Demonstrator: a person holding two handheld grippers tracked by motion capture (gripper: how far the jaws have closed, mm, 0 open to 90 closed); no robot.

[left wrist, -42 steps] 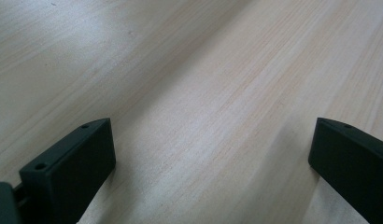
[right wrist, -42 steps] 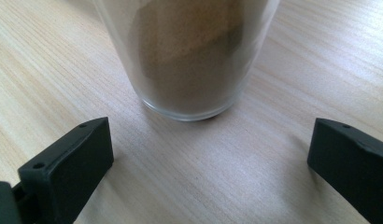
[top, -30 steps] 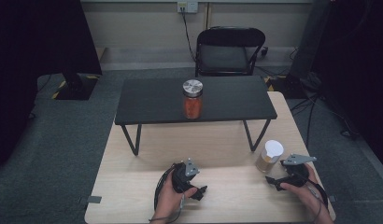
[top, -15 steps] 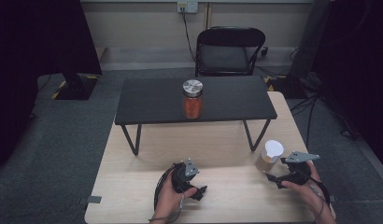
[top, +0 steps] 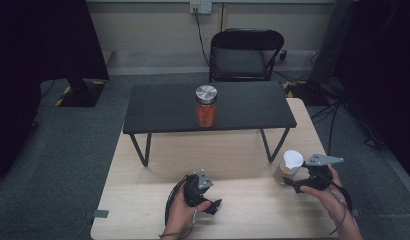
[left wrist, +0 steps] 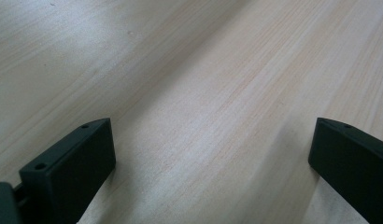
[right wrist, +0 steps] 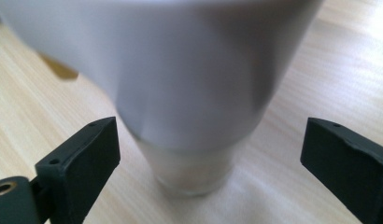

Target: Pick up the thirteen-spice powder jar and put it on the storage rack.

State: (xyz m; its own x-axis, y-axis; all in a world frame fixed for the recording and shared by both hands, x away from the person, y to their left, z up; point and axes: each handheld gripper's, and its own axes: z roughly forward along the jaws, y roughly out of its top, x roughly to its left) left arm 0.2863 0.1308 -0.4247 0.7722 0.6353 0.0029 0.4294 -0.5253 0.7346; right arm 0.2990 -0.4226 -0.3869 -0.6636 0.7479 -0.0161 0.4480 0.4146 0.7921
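A white-topped cup (top: pixel 290 166) stands on the light wooden table (top: pixel 243 150) at the right. My right gripper (top: pixel 291 183) is open just to its right and low, with the jaws pointing left at it. In the right gripper view the cup (right wrist: pixel 180 93) looms close between the spread jaws, apart from both; my right gripper (right wrist: pixel 210 158) holds nothing. My left gripper (top: pixel 215 206) rests low over the table near the front centre. In its own view the left gripper (left wrist: pixel 213 154) is open over bare wood. A glass jar (top: pixel 206 106) with orange contents and a metal lid stands on the small black table (top: pixel 158 112).
The small black table stands on the far half of the wooden table, on thin legs. A black folding chair (top: pixel 245 55) sits behind it. Dark curtains and a stand base flank the left side. Cables trail at the right on the grey carpet.
My right gripper has edged slightly closer to the cup. The left gripper has barely moved.
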